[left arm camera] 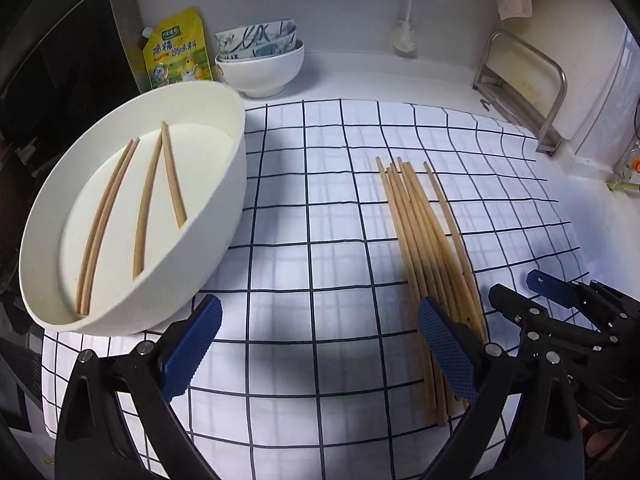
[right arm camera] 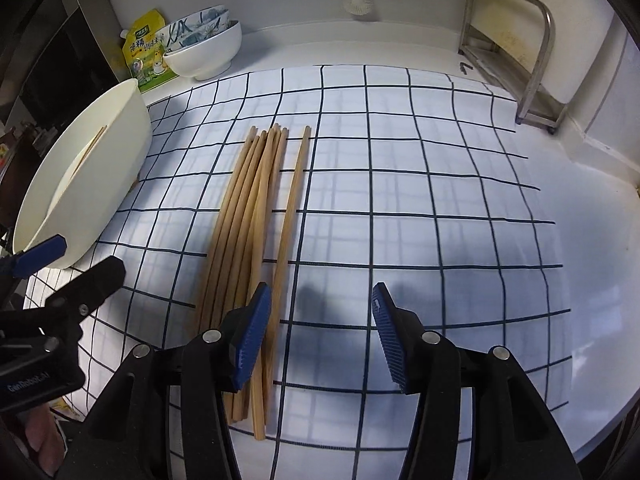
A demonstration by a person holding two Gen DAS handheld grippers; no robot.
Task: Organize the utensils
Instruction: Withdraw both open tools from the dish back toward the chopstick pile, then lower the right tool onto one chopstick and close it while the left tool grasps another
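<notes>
Both grippers hang over the checked cloth (right arm camera: 400, 168) with their blue pads spread and nothing between them. The left gripper (left arm camera: 320, 348) has its jaws wide apart above bare cloth, its right-hand pad reaching over the near end of the loose chopsticks (left arm camera: 428, 248). The right gripper (right arm camera: 320, 340) also stands with jaws apart; its left-hand pad lies over the near ends of the same bundle, but no stick sits between the pads, and I cannot tell whether that pad touches the wood.

These chopsticks lie on the cloth as a tight bundle running from the near edge of the worktop toward the back wall, with one stick lying just apart on the bundle's right side. Four more sticks rest inside the white oval basin (left arm camera: 236, 168), which sits on the cloth's left edge, tilted so its inside faces the left wrist camera; they form two pairs (left arm camera: 132, 208), one pair close together on the left, the other joined at the far tips and spread at the near ends.

Behind the basin, in the back left corner of the worktop, a yellow seasoning pouch (left arm camera: 178, 50) leans upright beside a stack of bowls (left arm camera: 260, 60), patterned ones nested in a plain white one. A white brush (right arm camera: 358, 0) hangs on the back wall. A metal rack (right arm camera: 516, 52) stands at the back right corner, just off the cloth.
</notes>
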